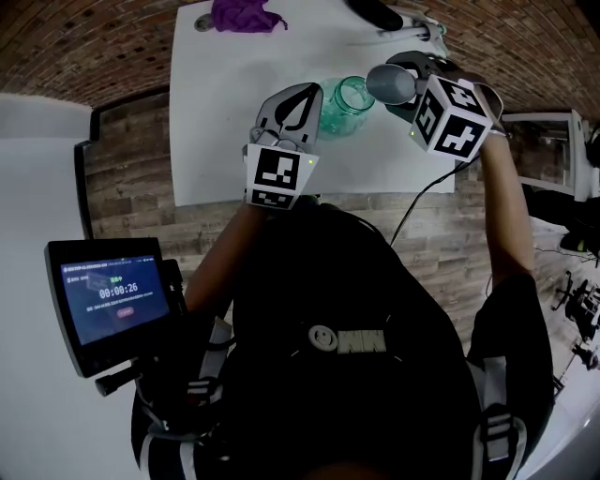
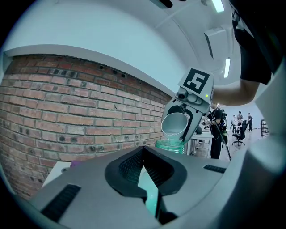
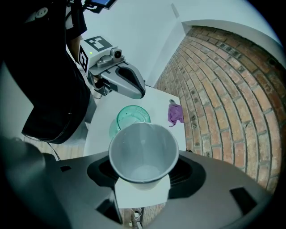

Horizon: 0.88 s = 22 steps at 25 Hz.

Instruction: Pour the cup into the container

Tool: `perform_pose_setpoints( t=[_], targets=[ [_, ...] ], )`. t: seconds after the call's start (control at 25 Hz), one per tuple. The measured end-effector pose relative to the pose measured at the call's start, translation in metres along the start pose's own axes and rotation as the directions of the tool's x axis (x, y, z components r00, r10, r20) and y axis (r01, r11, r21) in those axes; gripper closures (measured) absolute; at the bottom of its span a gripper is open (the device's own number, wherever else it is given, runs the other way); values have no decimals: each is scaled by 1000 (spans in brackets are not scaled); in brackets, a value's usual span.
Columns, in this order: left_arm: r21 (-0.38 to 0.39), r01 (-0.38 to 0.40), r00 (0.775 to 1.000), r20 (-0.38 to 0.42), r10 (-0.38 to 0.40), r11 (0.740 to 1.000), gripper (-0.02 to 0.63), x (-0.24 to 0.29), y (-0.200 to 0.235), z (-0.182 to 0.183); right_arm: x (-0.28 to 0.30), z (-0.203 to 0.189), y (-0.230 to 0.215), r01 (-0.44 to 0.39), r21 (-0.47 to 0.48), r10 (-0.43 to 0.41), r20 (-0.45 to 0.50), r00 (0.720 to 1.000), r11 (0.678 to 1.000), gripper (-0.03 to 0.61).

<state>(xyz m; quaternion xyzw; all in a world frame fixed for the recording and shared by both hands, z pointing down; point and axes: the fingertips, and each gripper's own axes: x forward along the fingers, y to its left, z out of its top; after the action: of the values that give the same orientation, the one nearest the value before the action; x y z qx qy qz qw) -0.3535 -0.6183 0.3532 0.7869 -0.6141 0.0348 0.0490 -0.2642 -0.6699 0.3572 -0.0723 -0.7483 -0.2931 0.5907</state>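
Note:
A teal glass jar (image 1: pixel 345 105) stands open-topped on the white table (image 1: pixel 216 141). My right gripper (image 1: pixel 398 80) is shut on a grey cup (image 1: pixel 392 84), held tipped with its mouth toward the jar from the right. In the right gripper view the cup (image 3: pixel 143 152) fills the jaws and the jar (image 3: pixel 132 117) sits just beyond its rim. In the left gripper view the cup's (image 2: pixel 174 125) lip hangs right above the jar's (image 2: pixel 170 144) mouth. My left gripper (image 1: pixel 298 101) hovers just left of the jar, shut with nothing in it.
A purple cloth (image 1: pixel 246 13) lies at the table's far edge, with a dark object (image 1: pixel 375 14) further right. A tablet screen (image 1: pixel 114 302) stands at my lower left. Brick flooring surrounds the table. People and office chairs (image 2: pixel 241 129) are far off.

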Motion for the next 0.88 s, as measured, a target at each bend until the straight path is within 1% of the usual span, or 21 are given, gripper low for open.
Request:
perform_pose_setpoints(
  t=[0.28,0.88],
  targets=[
    [0,-2,1000,-1,2,1000,611,0,1,0,2,0,-2,9,-28,-9,-20,1000,1000,288],
    [-2,6,1000,4,-6,1000,611,2,-1,2,1,-2,-2,7,-53,-10,-51,999,999,288]
  ],
)
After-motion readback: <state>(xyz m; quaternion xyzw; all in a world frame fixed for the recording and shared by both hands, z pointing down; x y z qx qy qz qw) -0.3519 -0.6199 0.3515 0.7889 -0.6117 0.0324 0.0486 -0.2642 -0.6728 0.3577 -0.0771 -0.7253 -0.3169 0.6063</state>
